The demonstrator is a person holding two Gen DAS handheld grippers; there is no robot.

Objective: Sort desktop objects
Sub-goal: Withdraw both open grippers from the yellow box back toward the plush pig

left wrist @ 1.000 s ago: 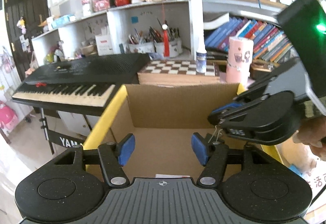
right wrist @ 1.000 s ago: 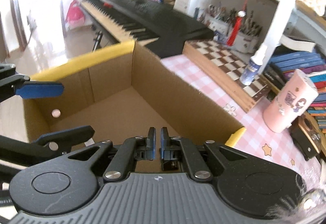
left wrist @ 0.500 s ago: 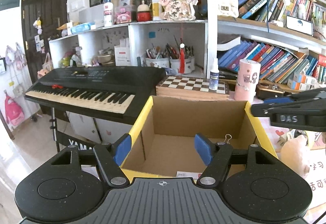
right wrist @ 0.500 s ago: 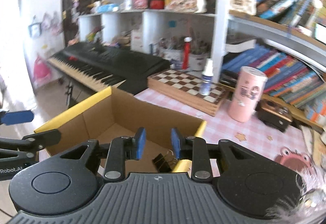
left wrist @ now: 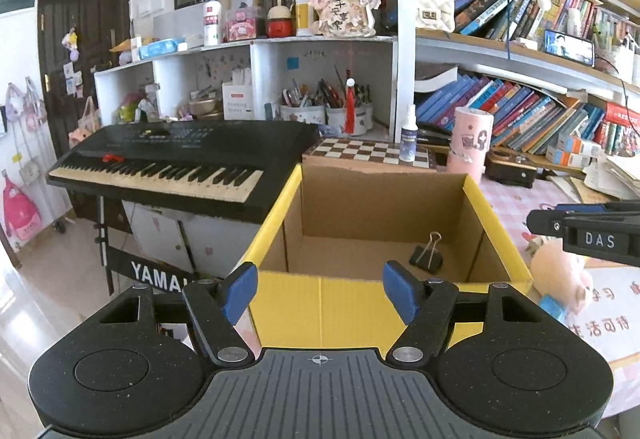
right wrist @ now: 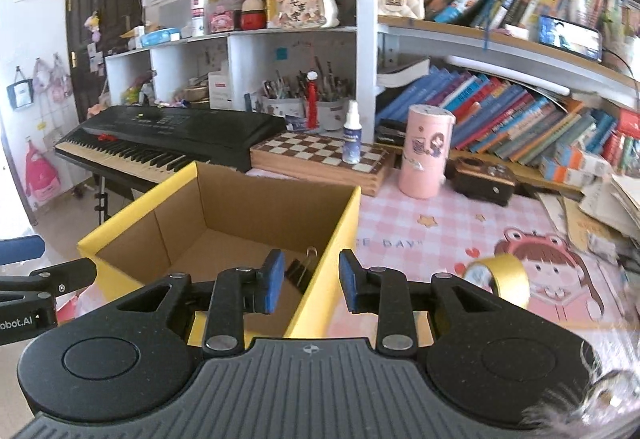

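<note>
Binder clip point(left wrist: 426, 258) deposited in cardboard box point(left wrist: 320, 303); right gripper point(right wrist: 307, 281) empty, narrowly parted, just opening. Next: approach tape roll point(right wrist: 500, 277) squarely, widen first.

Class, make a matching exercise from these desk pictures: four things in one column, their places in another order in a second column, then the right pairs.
Things:
1. binder clip
2. spray bottle
3. gold tape roll
4. pink canister

Places:
A. upright on the chessboard
B. on the pink mat, beside the cartoon girl print
C. on the floor of the cardboard box
D. on the desk between the chessboard and a small brown box

Pairs: 1-C, 2-A, 3-B, 4-D
</note>
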